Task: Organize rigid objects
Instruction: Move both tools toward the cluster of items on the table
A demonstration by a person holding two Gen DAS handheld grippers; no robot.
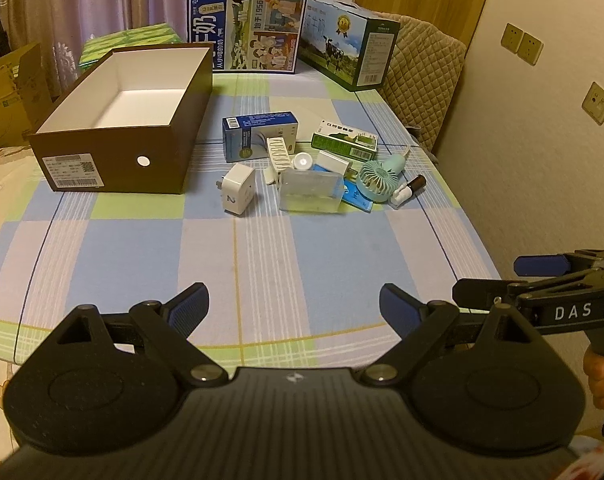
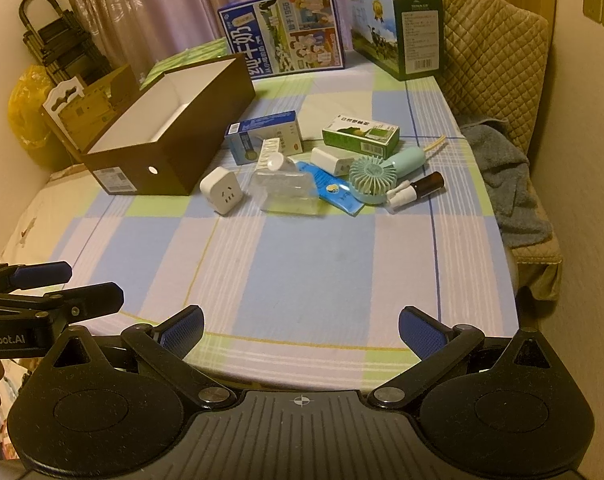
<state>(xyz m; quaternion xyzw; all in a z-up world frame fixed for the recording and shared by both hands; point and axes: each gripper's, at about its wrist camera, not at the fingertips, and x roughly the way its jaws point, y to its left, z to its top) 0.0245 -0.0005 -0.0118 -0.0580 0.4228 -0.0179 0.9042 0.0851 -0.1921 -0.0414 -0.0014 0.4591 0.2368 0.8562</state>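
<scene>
A brown open box (image 1: 114, 160) (image 2: 174, 160) with a white inside stands empty on the checked tablecloth, left of a heap of small items. The heap holds a white plug adapter (image 1: 238, 194) (image 2: 222, 194), a clear plastic case (image 1: 310, 194) (image 2: 286, 196), a blue carton (image 1: 258, 134) (image 2: 262, 136), a green carton (image 1: 344, 143) (image 2: 360, 136), a mint hand fan (image 1: 380, 178) (image 2: 372, 178) and a brown vial (image 1: 412, 188) (image 2: 418, 186). My left gripper (image 1: 294, 308) and right gripper (image 2: 300, 330) hang open over the near table edge, well short of the heap, holding nothing.
Two large milk cartons (image 1: 246, 30) (image 2: 398, 28) stand at the table's far edge. A quilted chair (image 2: 490, 56) with a grey towel (image 2: 502, 176) sits to the right, by the wall. Cardboard boxes (image 1: 6, 92) and a folded trolley (image 2: 58, 40) stand on the left.
</scene>
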